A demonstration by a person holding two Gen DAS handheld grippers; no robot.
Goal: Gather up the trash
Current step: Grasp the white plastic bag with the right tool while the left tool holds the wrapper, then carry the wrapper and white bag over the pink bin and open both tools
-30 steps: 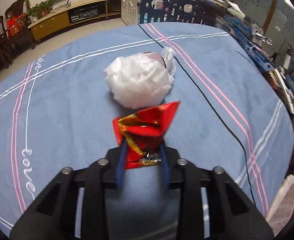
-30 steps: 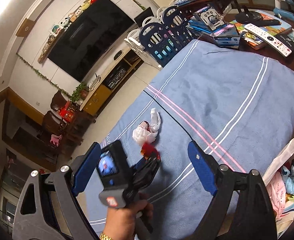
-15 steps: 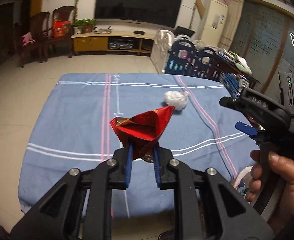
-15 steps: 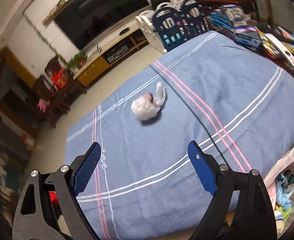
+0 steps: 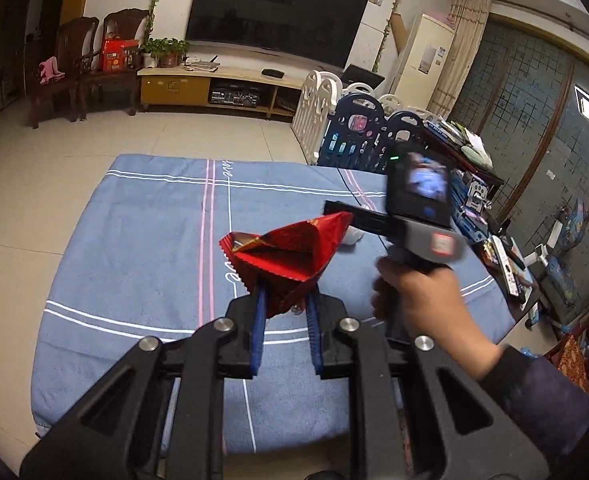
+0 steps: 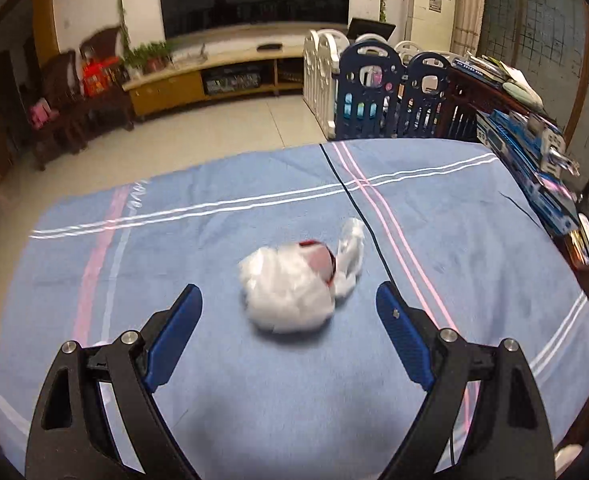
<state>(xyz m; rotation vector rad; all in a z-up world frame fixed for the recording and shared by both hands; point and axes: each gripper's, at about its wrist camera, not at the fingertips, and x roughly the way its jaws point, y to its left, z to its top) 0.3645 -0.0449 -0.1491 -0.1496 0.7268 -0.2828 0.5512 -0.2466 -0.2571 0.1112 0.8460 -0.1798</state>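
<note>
Blue striped cloth [image 6: 214, 360] carries white bag [image 6: 290, 288], black cable [image 6: 358, 208].

We see a dim, warm indoor light on both views, brightest on the pale floor tiles [image 5: 74, 184]. Strong fisheye bending curves the walls, and black vignetting fills the corners. The right wrist view is smeared by motion: the white bag [image 6: 294, 288] looks soft-edged. In the left view the right hand [image 5: 426, 304] blurs slightly.
</note>
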